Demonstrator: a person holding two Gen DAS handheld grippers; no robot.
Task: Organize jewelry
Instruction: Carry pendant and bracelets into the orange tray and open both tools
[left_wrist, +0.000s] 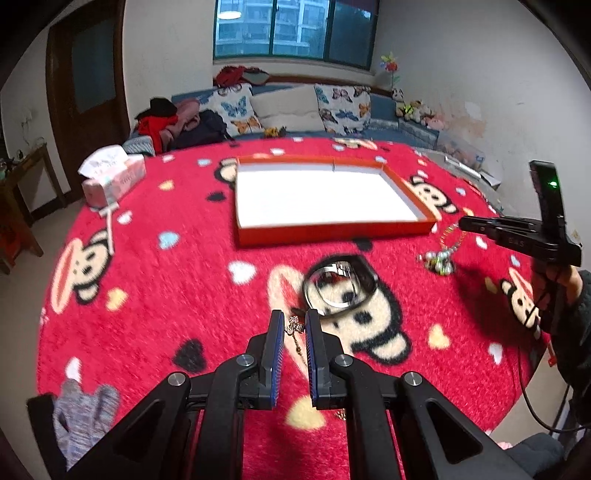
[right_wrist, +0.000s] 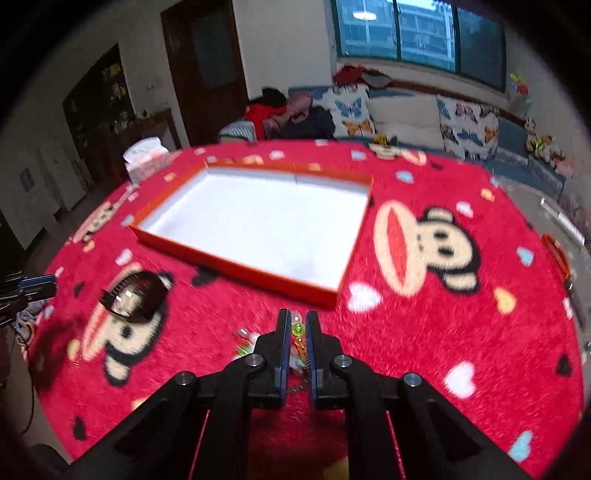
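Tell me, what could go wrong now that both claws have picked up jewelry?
1. The left gripper pinches only part of a thin gold chain necklace; the hanging rest could snag the fuzzy red blanket.
2. The right gripper holds a beaded bracelet by one side; its dangling charms might swing and slip out.
3. The orange tray has a raised wall that dangling pieces could catch on.

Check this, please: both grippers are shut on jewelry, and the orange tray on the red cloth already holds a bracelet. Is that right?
One thing is wrong: the tray is empty, its white floor bare in both wrist views. The rest stands: the left gripper is shut on a chain, and the right gripper on a beaded piece.
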